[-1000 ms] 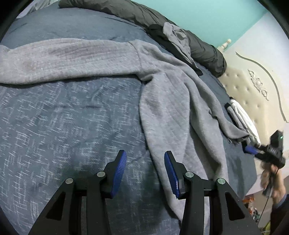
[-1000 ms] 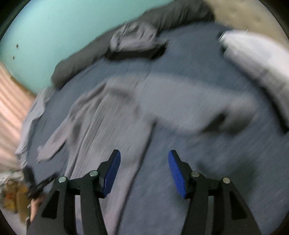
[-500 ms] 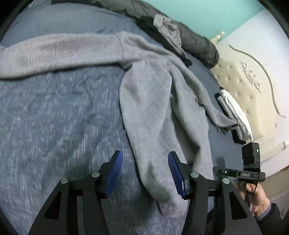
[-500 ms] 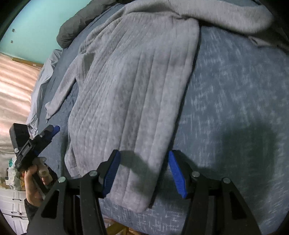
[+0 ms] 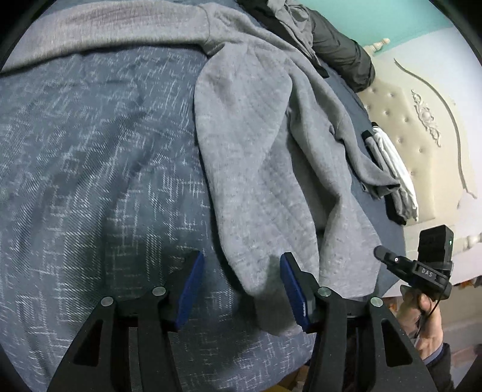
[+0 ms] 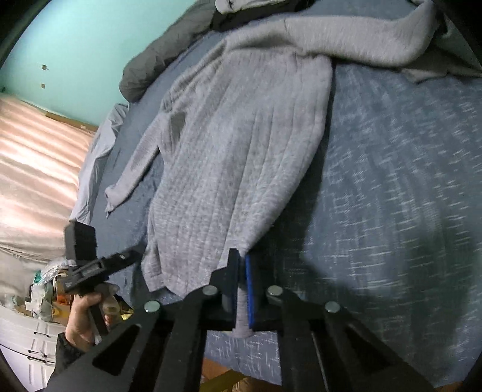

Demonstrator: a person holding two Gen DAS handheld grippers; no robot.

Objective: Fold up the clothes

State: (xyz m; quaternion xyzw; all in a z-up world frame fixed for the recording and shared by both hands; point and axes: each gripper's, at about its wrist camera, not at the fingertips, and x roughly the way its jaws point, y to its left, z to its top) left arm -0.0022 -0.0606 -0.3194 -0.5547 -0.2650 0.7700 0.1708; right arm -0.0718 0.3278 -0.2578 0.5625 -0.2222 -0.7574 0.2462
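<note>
Left wrist: left gripper jaws wide apart, straddling hem corner of grey sweater on blue bedspread; sleeve cut off at frame top.
Right wrist: right gripper clamped on hem corner; pinched edge mostly hidden.

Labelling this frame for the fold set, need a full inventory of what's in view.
Grey quilted knit sweater: 1, light grey, spread on the bed, hem corners toward the near edge.
Blue-grey woven bedspread: 1, covers the bed under the sweater.
Dark grey duvet roll: 1, far side of the bed, against the teal wall.
Grey and black garments: small heap, on the duvet roll.
Folded white, grey and black clothes: 1 stack, by the headboard.
Cream tufted headboard: 1, right in the left wrist view.
Pink curtain: 1, left in the right wrist view.
Left gripper: black, blue pads, open around a hem corner.
Right gripper: shut on the other hem corner.
</note>
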